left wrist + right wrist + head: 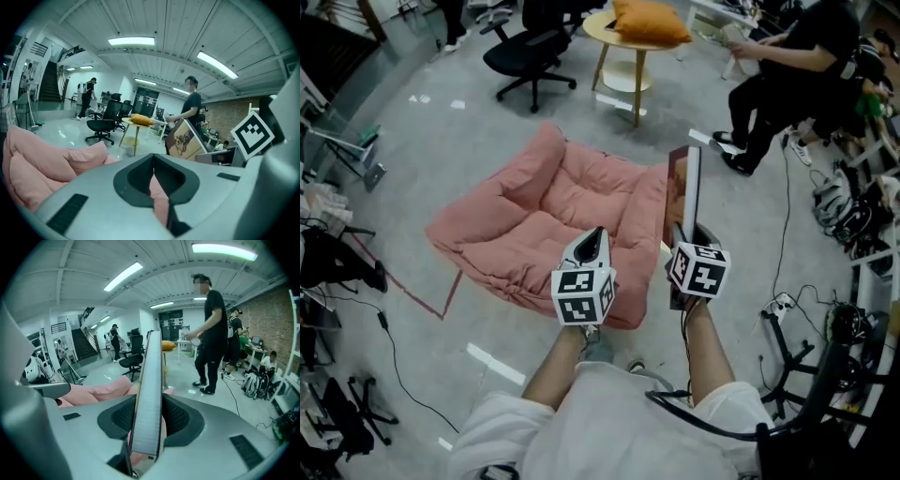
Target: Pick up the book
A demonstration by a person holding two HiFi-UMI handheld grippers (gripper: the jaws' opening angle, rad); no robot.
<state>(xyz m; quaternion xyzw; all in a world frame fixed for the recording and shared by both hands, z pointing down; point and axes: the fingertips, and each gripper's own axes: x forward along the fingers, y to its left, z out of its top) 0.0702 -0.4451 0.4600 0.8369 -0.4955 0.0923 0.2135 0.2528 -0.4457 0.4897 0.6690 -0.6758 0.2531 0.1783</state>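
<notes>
Book [148, 380] upright in the right hand-held gripper [149, 420]

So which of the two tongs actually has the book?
The right tongs, clamped on the upright book. The left tongs are closed with nothing between them.

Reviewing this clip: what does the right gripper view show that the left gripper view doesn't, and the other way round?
Only the right gripper view: the book's page edge, clamped between the jaws of the right hand-held gripper. Only the left gripper view: the book's picture cover, that gripper's marker cube, and the left hand-held gripper, jaws together with nothing in them. Both: the pink cushion, the yellow cushion, a black office chair and a standing person.
</notes>
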